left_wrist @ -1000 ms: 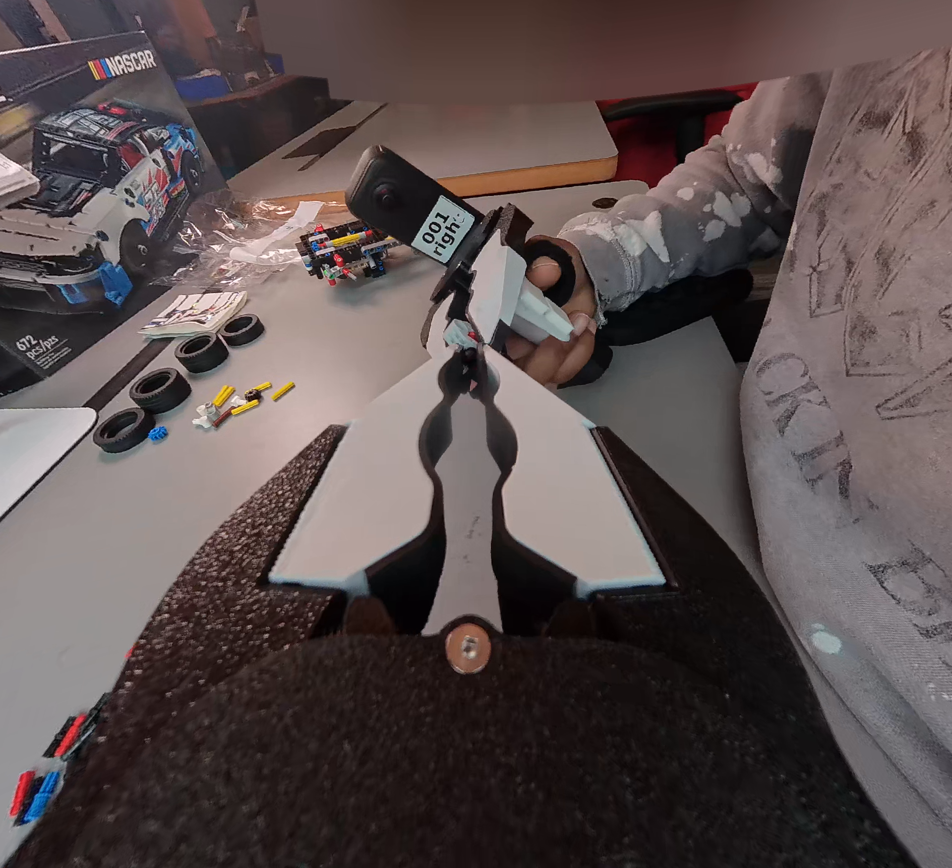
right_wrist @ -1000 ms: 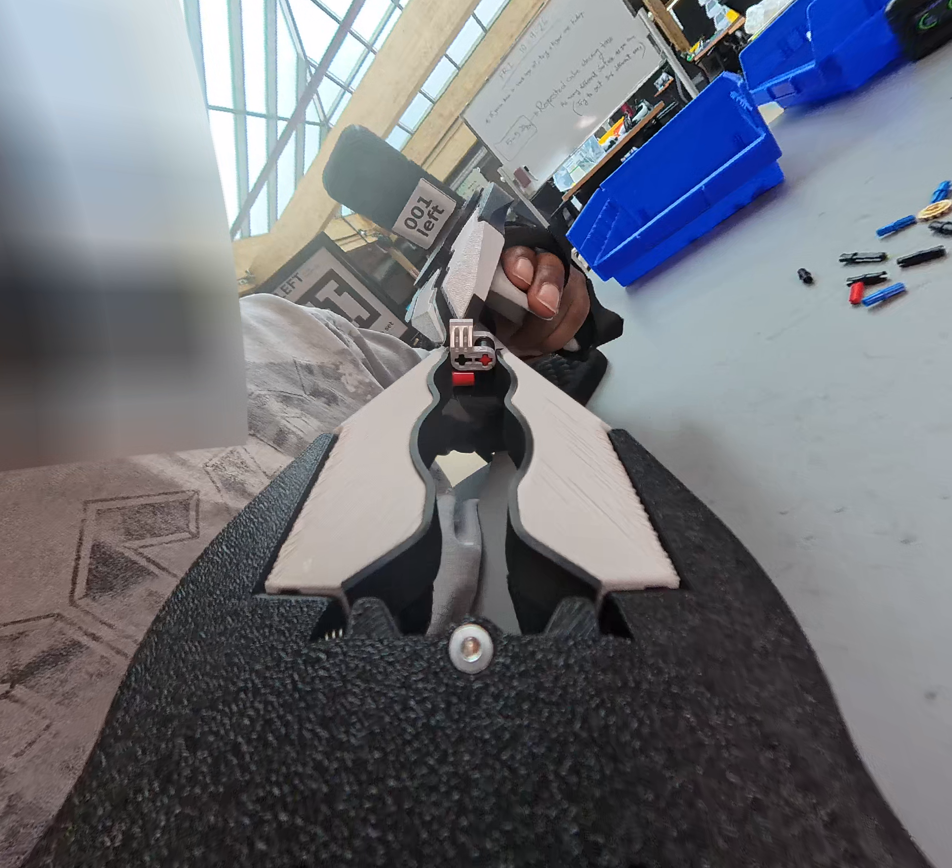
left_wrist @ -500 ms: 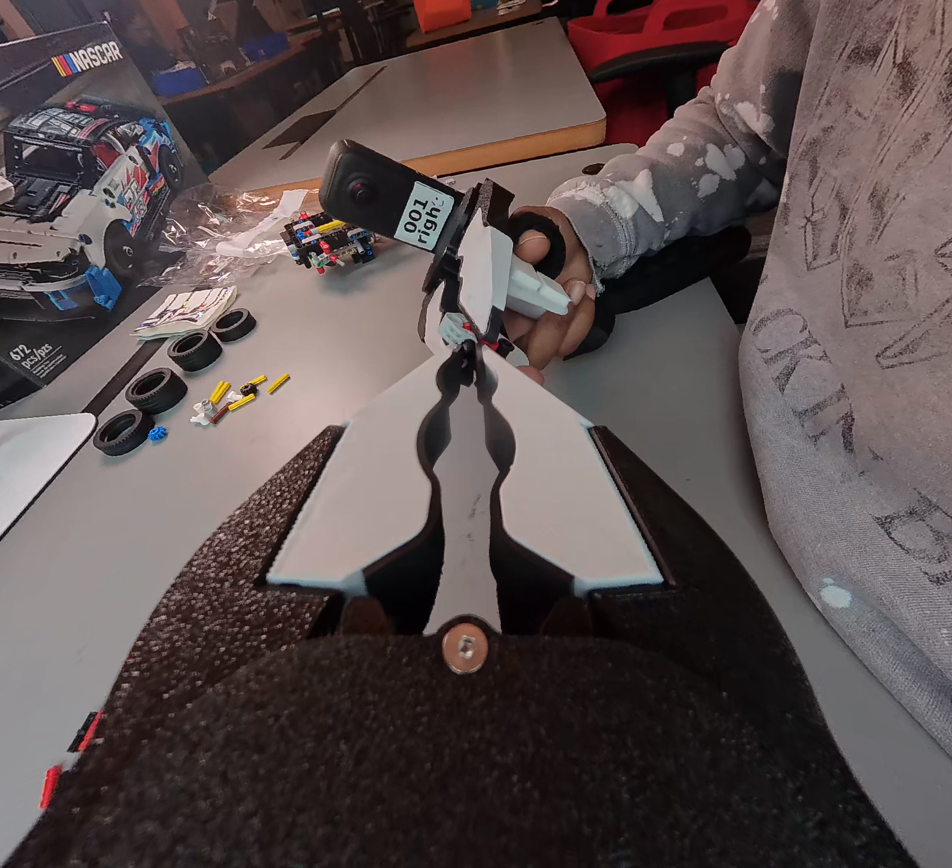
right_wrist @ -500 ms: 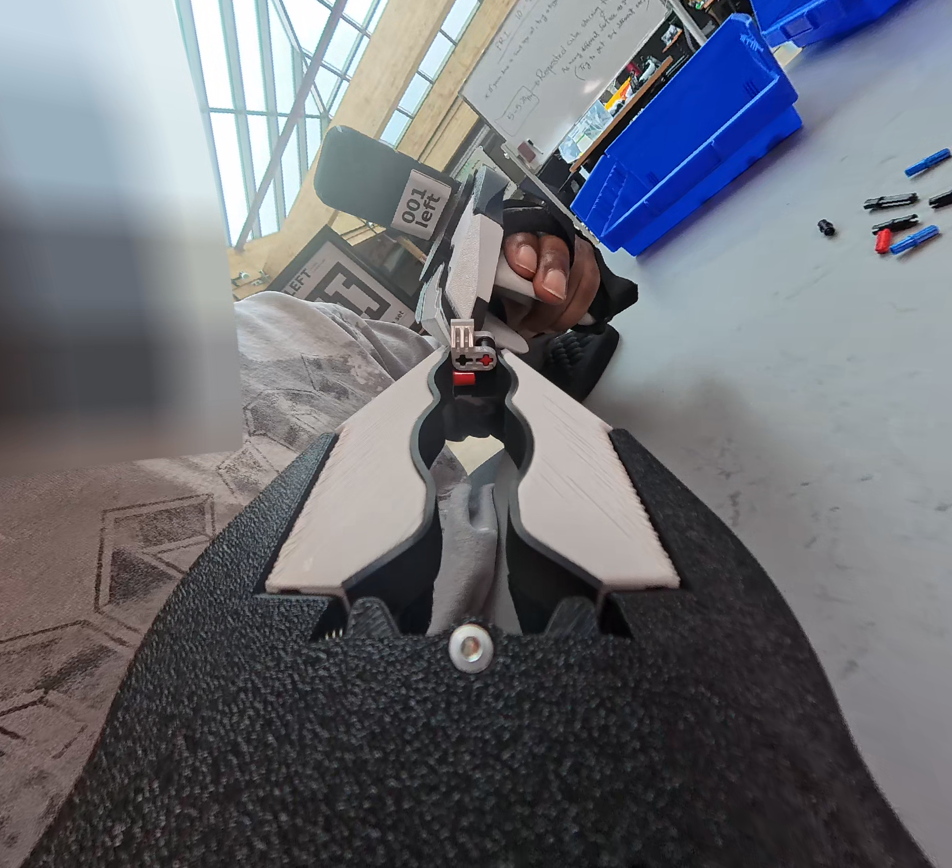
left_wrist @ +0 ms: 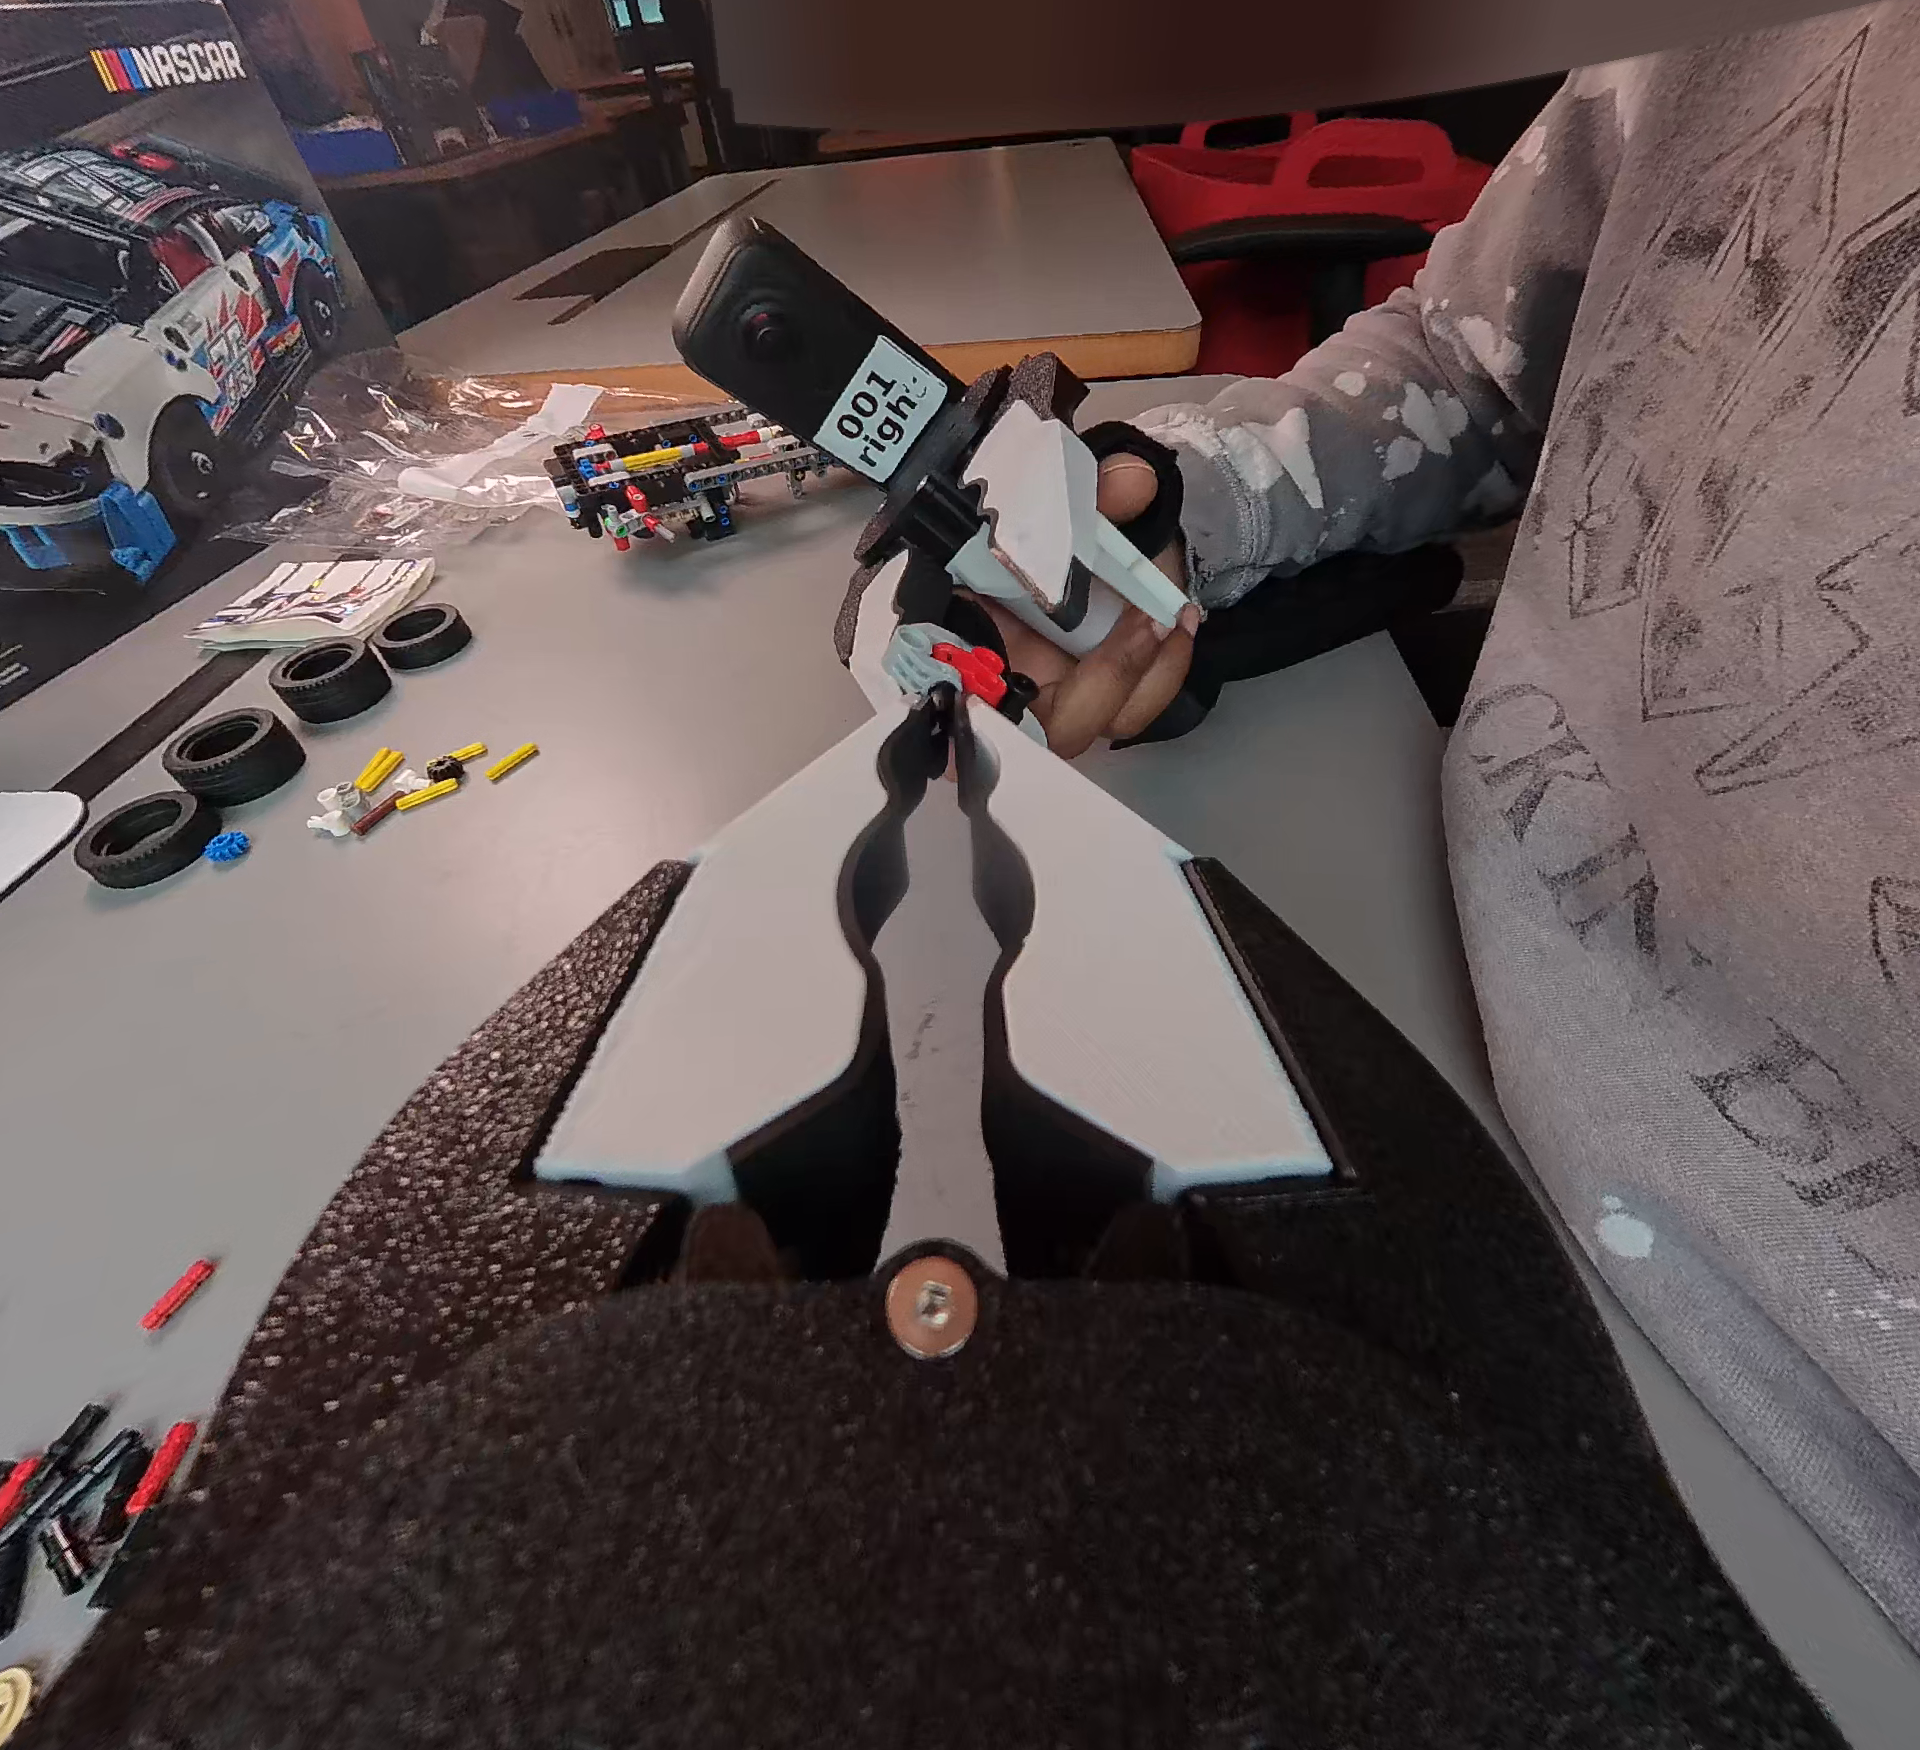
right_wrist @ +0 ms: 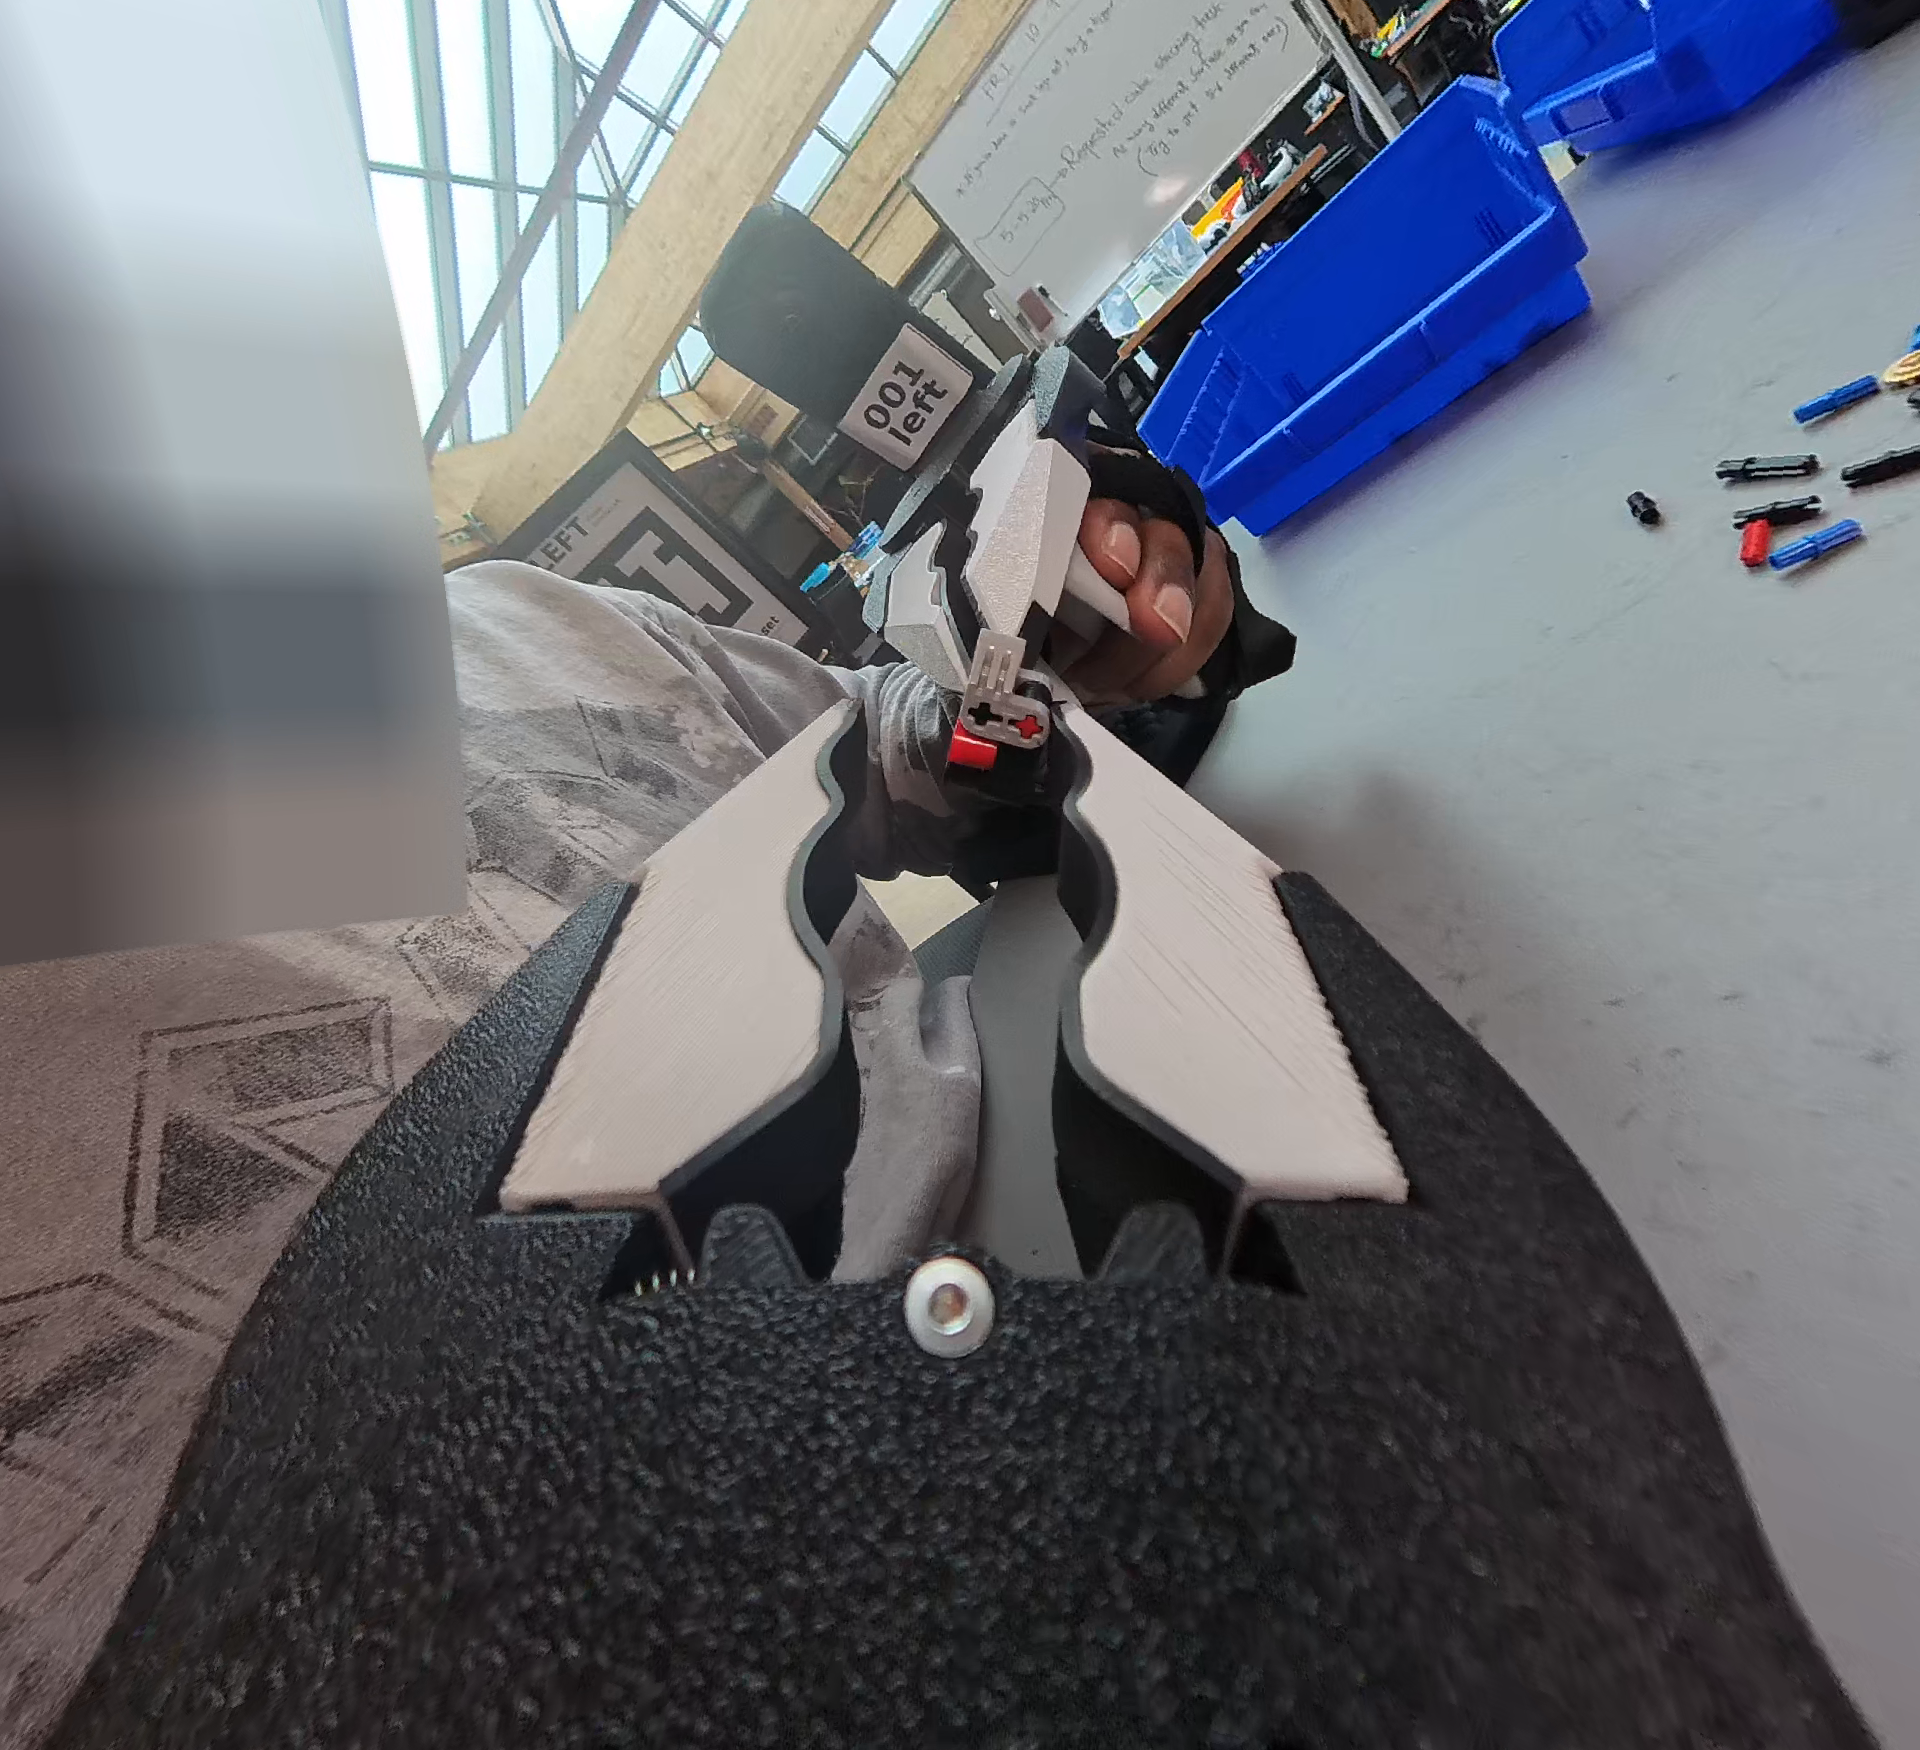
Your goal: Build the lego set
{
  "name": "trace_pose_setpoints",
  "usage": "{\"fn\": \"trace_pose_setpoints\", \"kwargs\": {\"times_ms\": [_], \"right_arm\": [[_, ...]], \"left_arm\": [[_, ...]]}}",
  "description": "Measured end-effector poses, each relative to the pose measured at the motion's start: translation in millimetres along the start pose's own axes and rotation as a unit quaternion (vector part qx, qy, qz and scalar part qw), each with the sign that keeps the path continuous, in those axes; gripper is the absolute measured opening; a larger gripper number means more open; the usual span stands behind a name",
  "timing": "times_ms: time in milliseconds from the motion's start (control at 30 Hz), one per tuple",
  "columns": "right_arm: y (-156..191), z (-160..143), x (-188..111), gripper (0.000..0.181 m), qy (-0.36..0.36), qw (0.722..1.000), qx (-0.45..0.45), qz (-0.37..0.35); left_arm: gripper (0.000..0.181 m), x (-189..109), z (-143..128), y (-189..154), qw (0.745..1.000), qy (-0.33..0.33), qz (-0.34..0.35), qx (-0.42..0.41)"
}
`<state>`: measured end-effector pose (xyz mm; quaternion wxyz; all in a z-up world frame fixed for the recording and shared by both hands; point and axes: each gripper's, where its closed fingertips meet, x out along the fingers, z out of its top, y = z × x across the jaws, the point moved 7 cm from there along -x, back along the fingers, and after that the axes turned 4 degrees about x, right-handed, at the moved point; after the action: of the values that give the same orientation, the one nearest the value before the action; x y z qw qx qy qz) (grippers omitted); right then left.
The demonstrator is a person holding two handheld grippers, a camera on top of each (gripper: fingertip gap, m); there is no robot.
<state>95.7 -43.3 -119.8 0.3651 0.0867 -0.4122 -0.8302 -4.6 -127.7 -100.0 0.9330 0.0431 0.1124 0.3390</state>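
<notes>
A small lego assembly [left_wrist: 948,663] of grey, red and black parts is held in the air above the grey table [left_wrist: 520,973]. My left gripper [left_wrist: 940,713] is shut on its black lower end. In the right wrist view the assembly [right_wrist: 1000,713] sits between the tips of my right gripper [right_wrist: 956,721], whose jaws stand apart with a gap on the left side of the piece. The left gripper's fingers [right_wrist: 935,620] meet the piece from the far side. The right gripper's body [left_wrist: 997,505], held by a hand, faces the left wrist camera.
A part-built lego chassis [left_wrist: 675,474] lies further back on the table. Several black tyres [left_wrist: 234,750], small yellow pins [left_wrist: 416,775], a sticker sheet [left_wrist: 312,588] and the set's box [left_wrist: 135,298] are at the left. Blue bins [right_wrist: 1371,350] and loose pins [right_wrist: 1787,505] lie to the right.
My right gripper's fingers, shut on the small assembly before, have spread apart. The left gripper still holds the piece. Both grippers have tilted a little.
</notes>
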Motion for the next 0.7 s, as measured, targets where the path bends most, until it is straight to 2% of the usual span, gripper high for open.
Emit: {"fn": "trace_pose_setpoints", "kwargs": {"times_ms": [200,267,367,500,700], "right_arm": [[-5,0,1,0.024,-0.007,1.000,0.007,-0.025],[-6,0,0,0.015,-0.009,0.999,-0.016,-0.035],[-4,2,0,0.015,-0.008,0.997,-0.066,-0.047],[2,4,2,0.014,-0.005,0.991,-0.125,-0.053],[10,7,3,0.014,-0.007,0.986,-0.160,-0.044]], "left_arm": [[0.004,3,-1,-4,0.998,0.024,0.023,0.048],[0.004,5,0,-7,0.997,0.029,0.032,0.069],[0.004,4,2,-8,0.994,0.039,0.045,0.095],[0.003,2,6,-10,0.993,0.032,0.051,0.099],[0.002,-1,14,-11,0.997,0.020,0.036,0.067]]}}
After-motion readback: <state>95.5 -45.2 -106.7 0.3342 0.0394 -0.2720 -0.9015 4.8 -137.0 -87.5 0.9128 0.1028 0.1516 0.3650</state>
